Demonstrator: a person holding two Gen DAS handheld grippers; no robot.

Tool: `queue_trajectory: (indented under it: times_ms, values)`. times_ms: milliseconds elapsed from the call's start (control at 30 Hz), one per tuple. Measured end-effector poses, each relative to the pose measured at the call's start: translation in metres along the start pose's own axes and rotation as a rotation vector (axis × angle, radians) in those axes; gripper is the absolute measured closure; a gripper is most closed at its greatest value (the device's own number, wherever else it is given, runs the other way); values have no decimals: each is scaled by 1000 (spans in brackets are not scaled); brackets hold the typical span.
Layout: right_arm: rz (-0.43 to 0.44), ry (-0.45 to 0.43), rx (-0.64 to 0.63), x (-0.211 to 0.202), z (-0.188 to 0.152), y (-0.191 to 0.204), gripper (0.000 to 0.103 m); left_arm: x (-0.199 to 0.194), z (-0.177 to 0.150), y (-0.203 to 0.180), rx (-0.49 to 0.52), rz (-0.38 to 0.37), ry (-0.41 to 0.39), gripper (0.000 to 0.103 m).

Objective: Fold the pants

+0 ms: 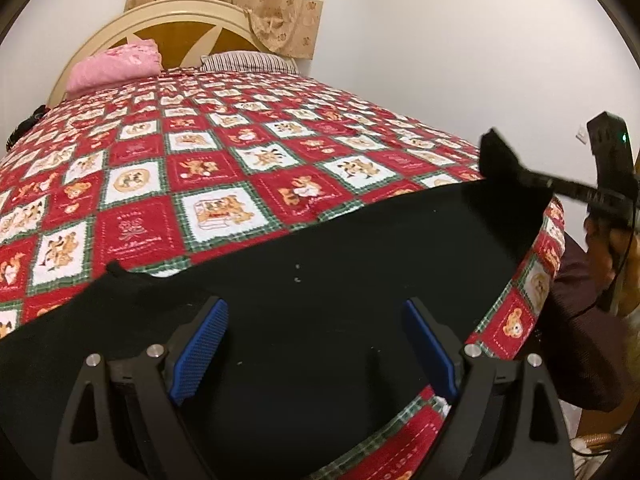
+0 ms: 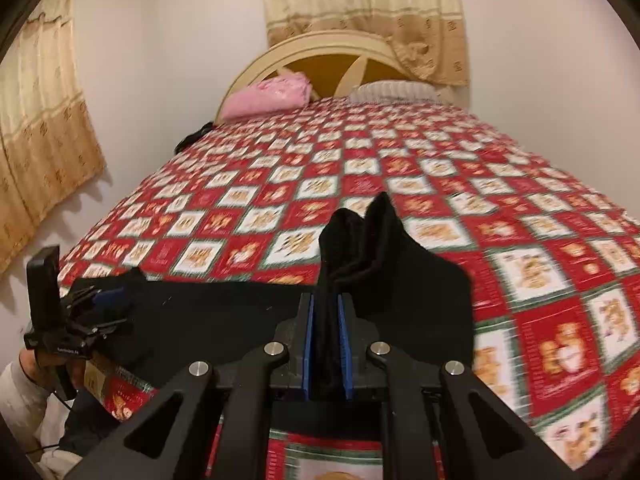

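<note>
Big bed (image 1: 168,168) with a red bear quilt fills the view, pink pillow (image 1: 114,65) up by its headboard. Black pants (image 1: 320,280) stretch along the bed's near edge. Left claw (image 1: 316,344) hangs over them, blue pads spread wide, cloth lying below and between. Right claw (image 2: 327,344) is pinching a bunched corner of the pants, lifted off the bed.

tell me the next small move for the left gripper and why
Probably lower the left gripper and close it on the pants: its jaws are open above the flat black cloth, while the right gripper already pinches a raised end.
</note>
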State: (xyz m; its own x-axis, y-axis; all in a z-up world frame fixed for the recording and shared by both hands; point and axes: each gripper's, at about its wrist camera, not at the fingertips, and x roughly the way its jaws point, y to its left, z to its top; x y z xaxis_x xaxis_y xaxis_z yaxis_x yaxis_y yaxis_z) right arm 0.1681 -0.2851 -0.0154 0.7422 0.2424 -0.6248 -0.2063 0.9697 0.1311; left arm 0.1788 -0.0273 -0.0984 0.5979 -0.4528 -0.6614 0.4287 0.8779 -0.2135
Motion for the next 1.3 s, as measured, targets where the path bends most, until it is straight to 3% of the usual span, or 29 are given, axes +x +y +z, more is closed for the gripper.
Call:
queue_trajectory:
  times_ms: [400,467,533,600,800,867,1100,1133,1200,1300]
  values:
    - [13,112,-111,50,-38,33,91,23,16,-43,49,-57,19,12]
    - [33,119,-115,51,-44,33,85,30,21,-53,52,-84,33,12]
    - [75,135,-133,48,-48,34,64,38,27,-60,48,-99,41,12]
    - [135,145,-149,41,-51,36,61,45,32,-70,51,-120,50,12]
    - [183,66,-120,14,-58,15,61,59,45,-90,32,-166,55,12]
    - [157,39,-66,12,-58,4,61,62,49,-92,23,-161,54,12]
    - [205,73,-127,26,-65,28,62,65,56,-101,5,-158,50,12]
    - [192,90,-129,32,-68,29,64,65,57,-103,6,-162,51,12]
    - [133,116,-137,42,-75,34,81,68,58,-107,7,-168,55,12]
    - [151,109,-160,33,-75,37,84,73,60,-112,0,-184,64,12]
